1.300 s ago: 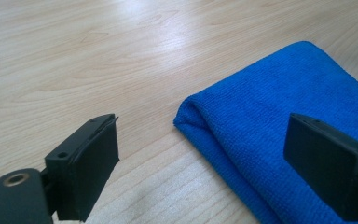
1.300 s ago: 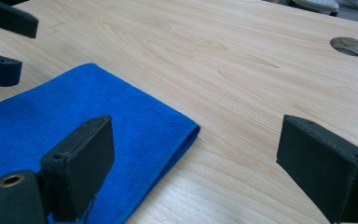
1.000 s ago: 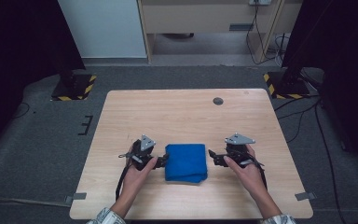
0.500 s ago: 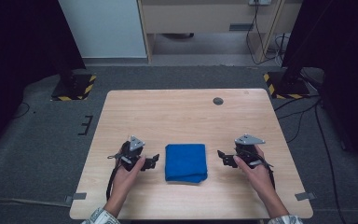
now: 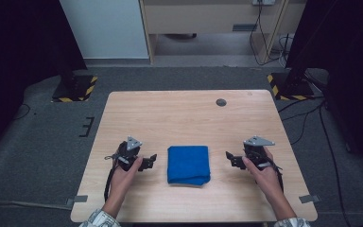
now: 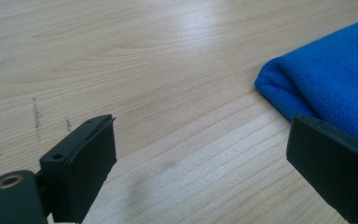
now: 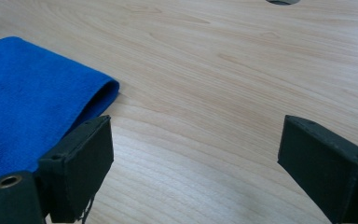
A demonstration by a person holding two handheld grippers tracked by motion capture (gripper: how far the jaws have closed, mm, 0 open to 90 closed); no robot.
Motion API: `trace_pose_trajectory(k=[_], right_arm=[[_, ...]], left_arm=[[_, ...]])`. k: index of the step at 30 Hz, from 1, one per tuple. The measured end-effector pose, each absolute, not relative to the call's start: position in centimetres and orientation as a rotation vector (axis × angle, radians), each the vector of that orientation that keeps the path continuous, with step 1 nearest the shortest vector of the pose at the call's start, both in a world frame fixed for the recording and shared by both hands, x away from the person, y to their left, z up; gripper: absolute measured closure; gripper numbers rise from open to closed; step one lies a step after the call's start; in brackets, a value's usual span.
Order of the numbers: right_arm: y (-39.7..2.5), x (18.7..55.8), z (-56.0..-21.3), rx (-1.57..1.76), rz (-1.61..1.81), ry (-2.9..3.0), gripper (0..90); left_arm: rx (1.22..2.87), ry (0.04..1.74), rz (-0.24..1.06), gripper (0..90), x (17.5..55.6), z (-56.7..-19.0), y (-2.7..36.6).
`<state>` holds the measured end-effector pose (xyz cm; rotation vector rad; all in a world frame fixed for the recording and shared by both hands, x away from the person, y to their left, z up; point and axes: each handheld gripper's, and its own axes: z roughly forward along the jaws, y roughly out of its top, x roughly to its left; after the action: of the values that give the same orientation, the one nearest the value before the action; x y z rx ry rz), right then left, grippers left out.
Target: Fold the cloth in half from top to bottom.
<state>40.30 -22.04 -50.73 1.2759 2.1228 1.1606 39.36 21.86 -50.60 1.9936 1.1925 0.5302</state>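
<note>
A folded blue cloth (image 5: 188, 164) lies flat near the front middle of the wooden table (image 5: 189, 118). My left gripper (image 5: 150, 161) rests to the cloth's left, open and holding nothing, its tips a short way from the cloth edge. In the left gripper view the blue cloth (image 6: 331, 84) sits at the upper right beyond the wide-spread jaws. My right gripper (image 5: 230, 158) stands to the cloth's right, open, also apart from it. The right gripper view has the blue cloth (image 7: 28, 107) at the left, behind the left jaw.
A small dark round hole (image 5: 221, 102) marks the table's far right part. Yellow-black striped stand bases (image 5: 75, 89) sit on the grey floor beyond both far corners, and cables (image 5: 307, 118) trail at the right.
Both grippers have pulled outward from the cloth's sides, left one leftward and right one rightward. The cloth has stayed folded in place.
</note>
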Motion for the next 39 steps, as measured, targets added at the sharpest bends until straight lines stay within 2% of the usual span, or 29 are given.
trace_pose_trajectory(k=[13,19,30,39], right_arm=[[-24.7,41.4,-50.8,1.364,1.095,2.031,11.1],[-25.7,42.6,-51.4,1.425,1.017,2.006,11.3],[-26.7,44.0,-53.8,1.508,0.92,2.038,11.1],[-26.0,43.9,-53.9,1.46,0.879,2.074,8.2]], left_arm=[[2.002,1.254,0.567,7.7,41.3,-50.8,24.9],[2.046,1.29,0.538,7.7,42.5,-51.9,26.2],[2.096,1.3,0.509,7.4,43.0,-53.2,26.1],[2.07,1.271,0.526,1.9,42.9,-53.7,26.3]])
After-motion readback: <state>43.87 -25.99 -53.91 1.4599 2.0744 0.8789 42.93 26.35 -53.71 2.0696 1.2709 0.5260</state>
